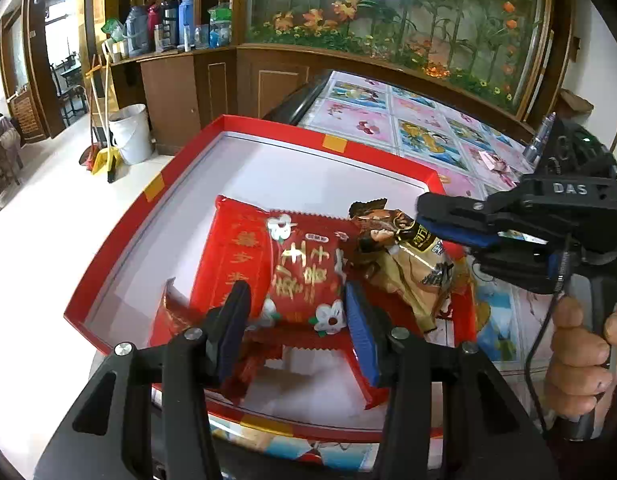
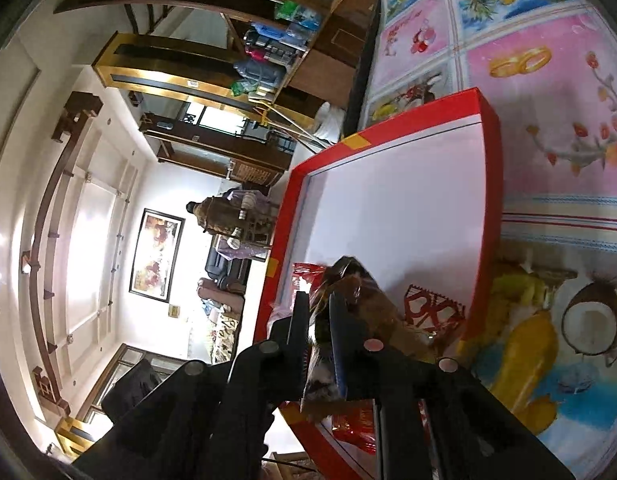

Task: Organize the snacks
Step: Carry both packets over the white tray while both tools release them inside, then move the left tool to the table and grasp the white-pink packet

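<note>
A red box with a white floor [image 1: 268,168] lies on the table and also shows in the right wrist view [image 2: 388,208]. Red snack packets [image 1: 304,268] lie in its near part. My left gripper [image 1: 298,316] is open, its blue pads on either side of the top red packet, just above it. My right gripper [image 1: 422,216] comes in from the right and is shut on a brown and gold snack packet [image 1: 404,264], held over the box's right side. In the right wrist view the same packet [image 2: 348,296] sits pinched between the right gripper [image 2: 318,300] fingers.
The table [image 1: 428,128] has a colourful picture cloth and its edge runs just left of the box. A white bucket [image 1: 128,132] and brooms stand on the floor to the left. Wooden cabinets and a flower mural line the back wall.
</note>
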`<state>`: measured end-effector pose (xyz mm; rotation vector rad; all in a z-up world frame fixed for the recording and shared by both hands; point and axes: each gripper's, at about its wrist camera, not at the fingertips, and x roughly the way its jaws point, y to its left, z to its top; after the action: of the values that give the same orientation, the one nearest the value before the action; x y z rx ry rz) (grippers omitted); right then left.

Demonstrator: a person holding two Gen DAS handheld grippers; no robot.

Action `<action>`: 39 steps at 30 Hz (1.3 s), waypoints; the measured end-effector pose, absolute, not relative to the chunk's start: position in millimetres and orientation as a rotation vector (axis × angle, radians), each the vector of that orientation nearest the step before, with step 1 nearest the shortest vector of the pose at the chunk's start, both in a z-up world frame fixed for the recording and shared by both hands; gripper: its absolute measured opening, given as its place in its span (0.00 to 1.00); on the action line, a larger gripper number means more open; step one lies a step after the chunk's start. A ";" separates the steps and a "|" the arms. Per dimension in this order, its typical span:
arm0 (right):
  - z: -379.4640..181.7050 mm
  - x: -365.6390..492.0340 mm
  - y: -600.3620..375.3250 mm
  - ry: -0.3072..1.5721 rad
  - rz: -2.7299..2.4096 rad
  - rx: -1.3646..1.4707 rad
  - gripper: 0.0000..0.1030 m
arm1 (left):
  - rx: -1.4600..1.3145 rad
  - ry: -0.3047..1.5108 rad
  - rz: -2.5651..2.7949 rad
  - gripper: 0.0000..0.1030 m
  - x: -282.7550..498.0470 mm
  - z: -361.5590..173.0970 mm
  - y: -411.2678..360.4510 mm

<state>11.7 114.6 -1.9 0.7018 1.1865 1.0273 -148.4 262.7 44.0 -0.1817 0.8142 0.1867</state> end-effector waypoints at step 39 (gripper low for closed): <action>50.9 3.5 -208.3 0.711 0.629 0.765 0.48 | 0.239 0.672 0.281 0.82 -131.4 99.6 118.1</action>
<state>3.5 -208.3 50.9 0.7645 0.7113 0.6293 -131.4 118.2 99.6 0.2386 0.6718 0.2813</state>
